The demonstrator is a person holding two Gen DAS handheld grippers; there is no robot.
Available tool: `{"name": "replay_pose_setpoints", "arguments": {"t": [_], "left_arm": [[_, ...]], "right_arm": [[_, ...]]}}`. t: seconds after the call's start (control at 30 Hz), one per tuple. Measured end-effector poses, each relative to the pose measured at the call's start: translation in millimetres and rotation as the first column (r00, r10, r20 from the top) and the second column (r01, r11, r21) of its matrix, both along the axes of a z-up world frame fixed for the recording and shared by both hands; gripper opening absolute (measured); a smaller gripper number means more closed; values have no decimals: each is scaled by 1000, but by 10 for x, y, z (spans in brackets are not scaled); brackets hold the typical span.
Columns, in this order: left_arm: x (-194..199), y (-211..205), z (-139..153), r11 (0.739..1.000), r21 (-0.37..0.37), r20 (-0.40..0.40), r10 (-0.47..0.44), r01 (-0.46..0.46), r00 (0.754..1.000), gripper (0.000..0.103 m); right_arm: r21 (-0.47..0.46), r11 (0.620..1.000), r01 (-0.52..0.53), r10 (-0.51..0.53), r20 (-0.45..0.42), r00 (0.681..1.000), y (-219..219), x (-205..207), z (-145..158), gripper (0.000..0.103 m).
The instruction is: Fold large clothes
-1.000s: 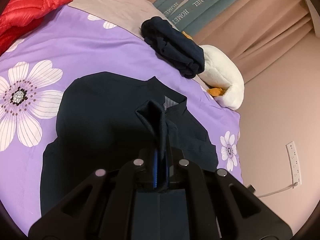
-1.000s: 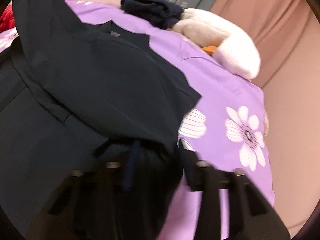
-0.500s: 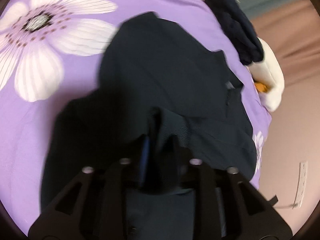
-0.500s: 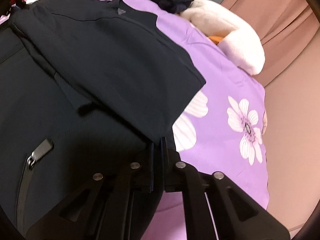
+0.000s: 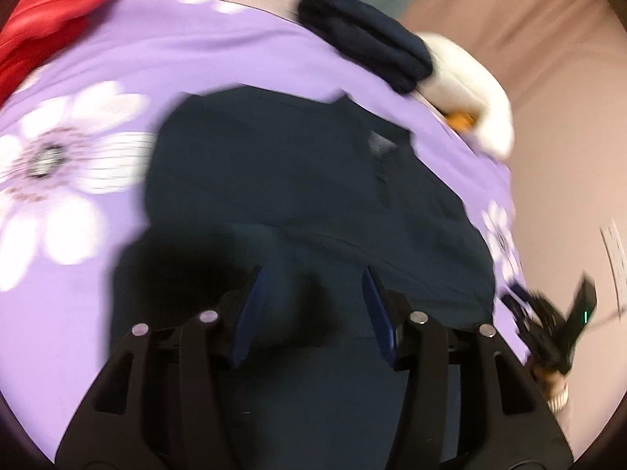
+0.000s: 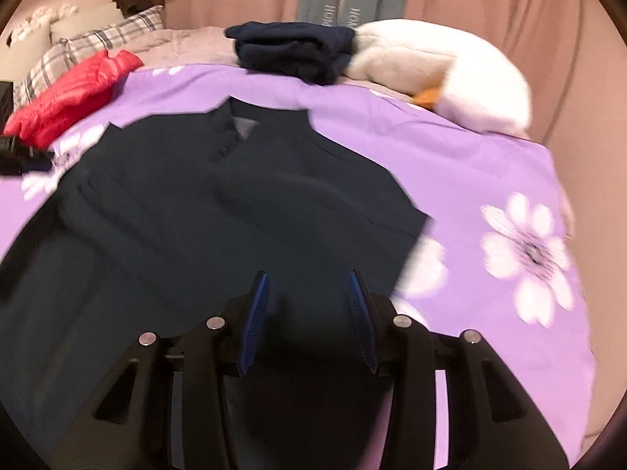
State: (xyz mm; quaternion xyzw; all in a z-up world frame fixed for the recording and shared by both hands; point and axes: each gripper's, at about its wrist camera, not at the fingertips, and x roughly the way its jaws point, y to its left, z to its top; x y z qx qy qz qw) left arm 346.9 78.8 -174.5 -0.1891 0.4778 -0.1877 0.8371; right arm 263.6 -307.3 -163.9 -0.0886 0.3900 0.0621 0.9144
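A large dark navy jacket (image 6: 219,203) lies flat on the purple flowered bedspread (image 6: 470,164), collar toward the far side, with both sleeves folded in over its body. It also shows in the left wrist view (image 5: 298,180). My left gripper (image 5: 313,297) is open and empty just above the jacket's near left part. My right gripper (image 6: 309,305) is open and empty above the jacket's near right part. The right gripper also shows at the right edge of the left wrist view (image 5: 548,325).
A folded navy garment (image 6: 294,51) and a white plush toy (image 6: 443,70) lie at the far side of the bed. A red puffer jacket (image 6: 70,94) lies far left beside a plaid pillow (image 6: 94,43). A pink wall rises on the right.
Both grippers carried the sleeves inward over the jacket, then opened and let go. The sleeves now lie flat on the body, and both grippers have pulled back.
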Motion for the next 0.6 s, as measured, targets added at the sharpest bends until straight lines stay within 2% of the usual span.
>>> {"name": "replay_pose_setpoints", "arguments": {"t": [0.1,0.17,0.27,0.33,0.4,0.5,0.57,0.6], "left_arm": [[32,-398,-94,997,55,27,-62,61,998,51],[58,-563,-219,990,105,18,-96,94,995,51],[79,-632,-509,977,175,-32,-120,124,992,49],[65,-572,-608,974,178,-34,-133,137,991,46],[27,-519,-579,974,169,-12,-149,149,989,46],[73,-442,-469,980,134,-18,-149,150,989,48],[100,-351,-310,986,114,24,-129,125,991,59],[114,-330,-257,988,103,40,-116,112,992,65]], "right_arm": [[22,999,-26,27,-41,999,269,370,-112,43],[27,1000,-6,8,-86,996,334,608,-228,43],[-15,997,80,-81,-135,987,249,832,-398,43],[-64,983,171,-179,-146,973,11,935,-493,43],[-94,960,265,-277,-152,949,-274,985,-543,43],[23,923,384,-376,-149,915,-728,934,-410,43],[78,889,451,-443,-104,891,-945,852,-253,44],[141,872,470,-459,-100,883,-1055,825,-181,44]]}}
